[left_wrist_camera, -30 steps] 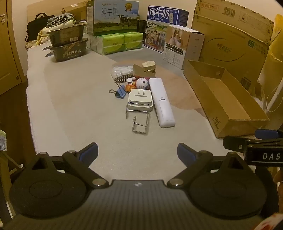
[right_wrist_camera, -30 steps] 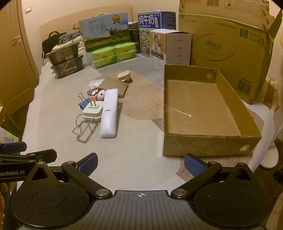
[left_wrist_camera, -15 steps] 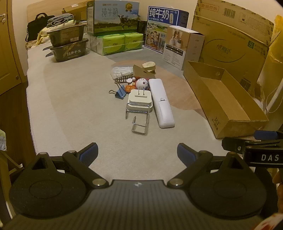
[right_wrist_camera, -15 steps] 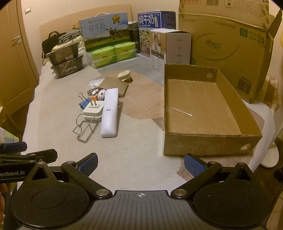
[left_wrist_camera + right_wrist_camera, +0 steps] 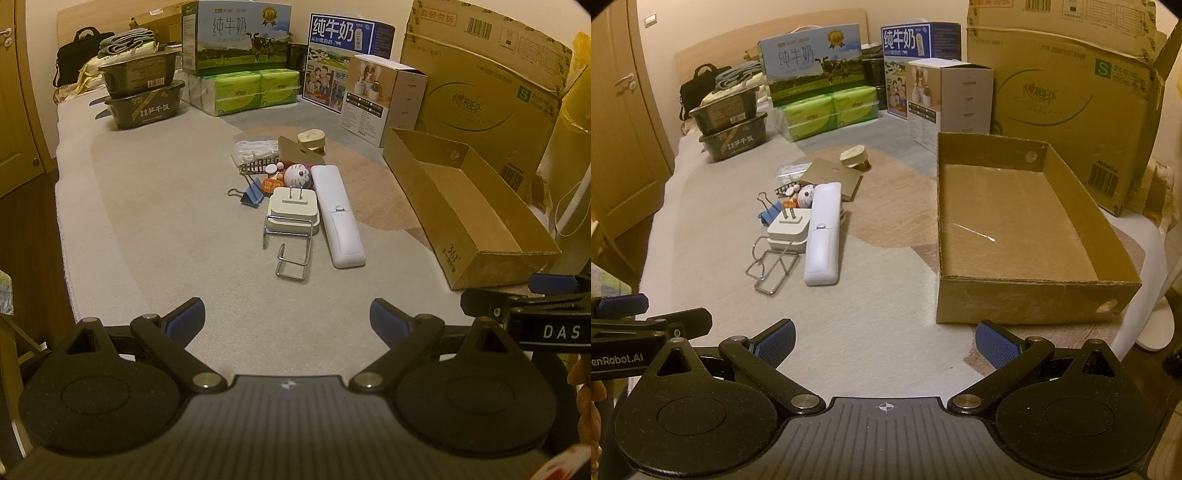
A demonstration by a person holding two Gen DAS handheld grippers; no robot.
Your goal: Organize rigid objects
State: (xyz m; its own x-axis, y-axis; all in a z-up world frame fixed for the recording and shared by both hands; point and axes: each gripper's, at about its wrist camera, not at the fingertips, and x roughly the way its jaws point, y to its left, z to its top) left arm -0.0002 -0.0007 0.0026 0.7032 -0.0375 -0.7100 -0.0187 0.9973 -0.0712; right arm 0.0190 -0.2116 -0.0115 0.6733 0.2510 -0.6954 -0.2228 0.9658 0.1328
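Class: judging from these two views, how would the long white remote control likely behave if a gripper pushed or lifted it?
The white remote control looks like a stiff plastic bar, so it likely won't flex. Lying flat on the carpet, it should slide or pivot rather than roll. Its smooth casing may slip if it is gripped off-centre.

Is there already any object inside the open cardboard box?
No, the open cardboard box shows only its bare floor in the right wrist view.

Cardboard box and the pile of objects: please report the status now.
Left hand-held gripper open, right hand-held gripper open, both empty. Pile untouched on mat; cardboard box holds nothing. Path unobstructed.
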